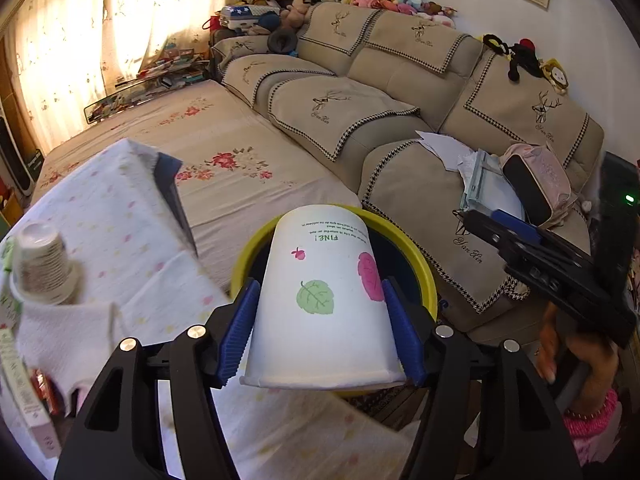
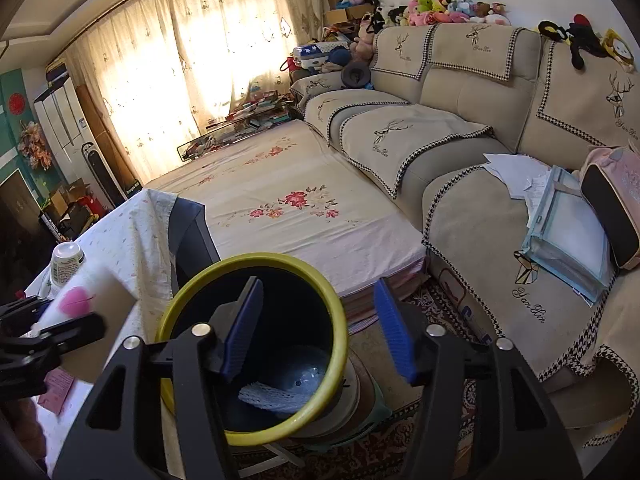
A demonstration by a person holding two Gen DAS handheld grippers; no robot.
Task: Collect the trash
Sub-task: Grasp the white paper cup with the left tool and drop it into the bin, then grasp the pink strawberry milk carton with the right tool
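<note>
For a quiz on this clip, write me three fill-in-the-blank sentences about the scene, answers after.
1. The left tool holds a paper cup turned ____ down.
2. The bin has a ____ rim.
3. Nothing sits between the pads of the ____ tool.
4. Another cup stands on the ____.

Answers: upside; yellow; right; table

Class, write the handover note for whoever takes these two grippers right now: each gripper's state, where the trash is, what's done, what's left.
Left gripper: pads on a leaf-print paper cup, upside down, in front of the yellow-rimmed bin.
Right gripper: open, empty, over the bin.
In the bin: white mesh wrap.
On the table: another cup, upside down.
Done: wrap binned.
Left: drop the held cup, then fetch the table cup.
</note>
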